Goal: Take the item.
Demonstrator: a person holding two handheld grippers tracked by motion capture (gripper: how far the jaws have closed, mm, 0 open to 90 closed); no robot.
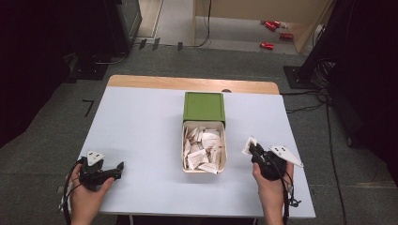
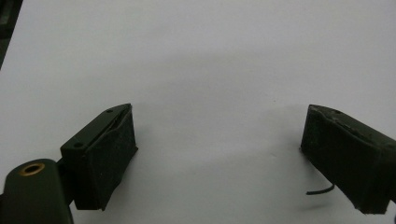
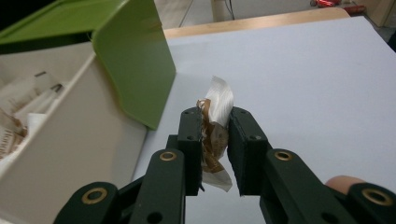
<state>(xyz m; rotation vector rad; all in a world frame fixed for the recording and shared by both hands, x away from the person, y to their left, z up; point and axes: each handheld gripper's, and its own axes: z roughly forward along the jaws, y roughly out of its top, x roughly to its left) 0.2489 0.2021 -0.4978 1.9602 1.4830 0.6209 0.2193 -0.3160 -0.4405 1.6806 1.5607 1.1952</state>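
A white drawer box (image 1: 224, 140) holding several white-and-brown paper packets (image 1: 202, 149) stands pulled out from its green sleeve (image 1: 203, 106) at the table's middle. Right of it, my right gripper (image 1: 252, 149) is shut on one packet (image 3: 215, 135), which sticks up between the jaws in the right gripper view, beside the drawer's wall (image 3: 74, 140) and the green sleeve (image 3: 135, 51). My left gripper (image 1: 117, 169) rests low at the table's front left, jaws wide open with nothing between its pads (image 2: 105, 158).
The pale table (image 1: 141, 126) has a wooden strip along its far edge. Beyond lie dark floor, cables, black stands at both sides and red items (image 1: 272, 28) far back.
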